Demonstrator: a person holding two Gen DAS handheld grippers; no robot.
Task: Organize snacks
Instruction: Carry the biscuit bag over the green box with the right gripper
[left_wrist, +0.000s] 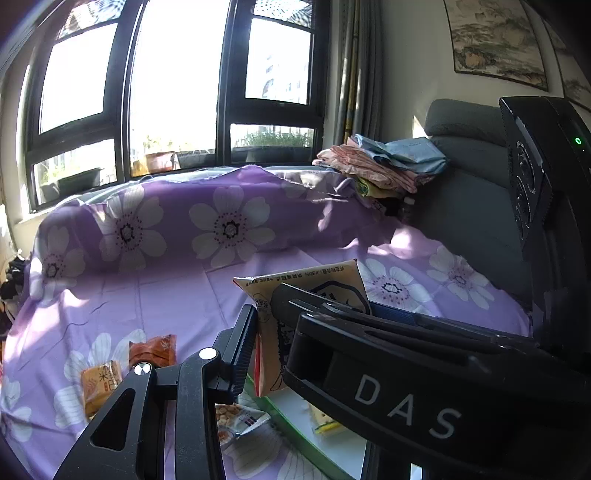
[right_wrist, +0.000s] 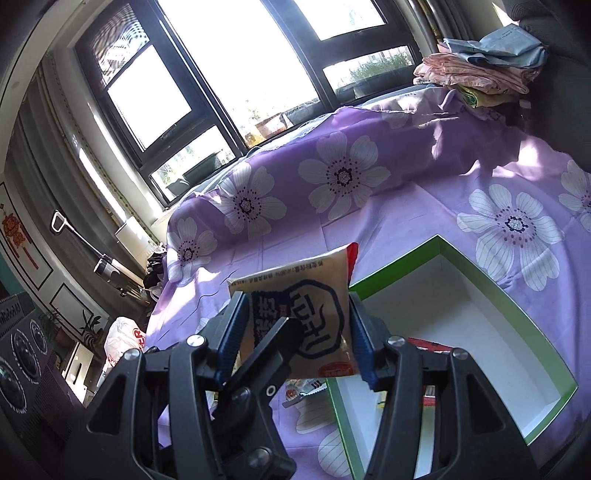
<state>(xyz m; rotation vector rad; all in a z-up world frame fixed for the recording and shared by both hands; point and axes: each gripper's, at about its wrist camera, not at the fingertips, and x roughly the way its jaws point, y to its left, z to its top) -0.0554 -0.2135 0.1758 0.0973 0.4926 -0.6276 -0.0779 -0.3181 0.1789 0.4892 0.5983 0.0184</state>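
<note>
A beige snack packet with dark blue print (right_wrist: 314, 314) is held above the near corner of a green-rimmed white box (right_wrist: 517, 306). My left gripper (left_wrist: 266, 325) is shut on this packet (left_wrist: 314, 291); its finger also shows crossing the right wrist view (right_wrist: 273, 343). My right gripper (right_wrist: 295, 321) is open, its blue-padded fingers either side of the packet. Small packets lie inside the box (left_wrist: 325, 424). Two orange packets (left_wrist: 151, 350) (left_wrist: 98, 387) and a nut packet (left_wrist: 236, 421) lie on the purple floral sheet (left_wrist: 166, 295).
The sheet covers a sofa below a large window. Folded clothes (left_wrist: 384, 162) are stacked at the back right beside a grey cushion (left_wrist: 469, 192). The right gripper's body (left_wrist: 406, 387) fills the lower right of the left wrist view.
</note>
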